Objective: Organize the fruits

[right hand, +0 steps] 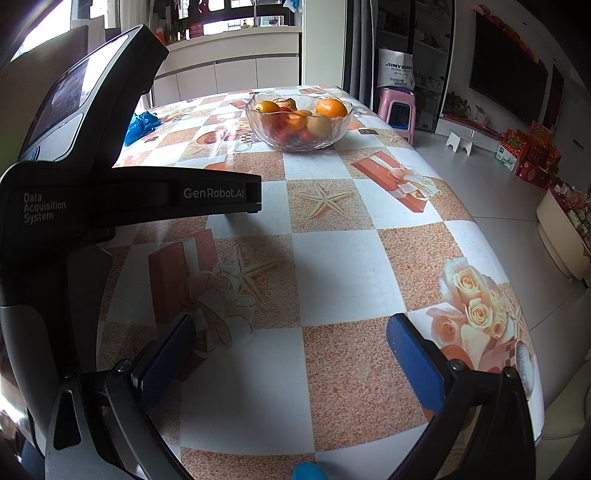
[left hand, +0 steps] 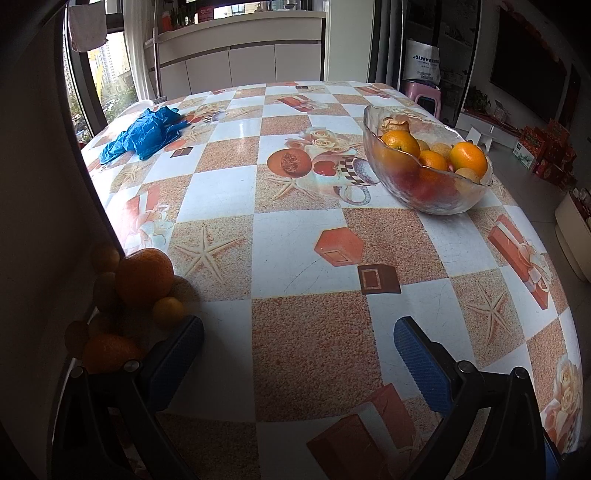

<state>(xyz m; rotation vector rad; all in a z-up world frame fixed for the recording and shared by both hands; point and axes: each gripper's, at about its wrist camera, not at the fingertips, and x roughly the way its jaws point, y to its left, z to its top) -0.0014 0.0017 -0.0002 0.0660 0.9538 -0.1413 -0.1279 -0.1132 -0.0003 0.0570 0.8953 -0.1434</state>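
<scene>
We are in a home's dining and living area. Around the dining table (left hand: 295, 229) with its patterned oilcloth we see white kitchen cabinets (left hand: 255, 66) behind it, a pink plastic stool (right hand: 397, 107) beside it, and a wall-mounted television (right hand: 506, 88) beyond.

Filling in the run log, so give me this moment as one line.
left gripper: open, empty | right gripper: open, empty | glass bowl: holds fruit, far side | loose oranges: left table edge | blue bag: far left

My table (left hand: 221, 192) wears a checked cloth. Far: white counter (left hand: 240, 33), cabinets (left hand: 255, 66). Daylit window (left hand: 107, 85) far left. Pink stool (right hand: 397, 107), dark TV (right hand: 506, 85), red boxes (right hand: 532, 155) right on pale tiled floor (right hand: 480, 188).
</scene>
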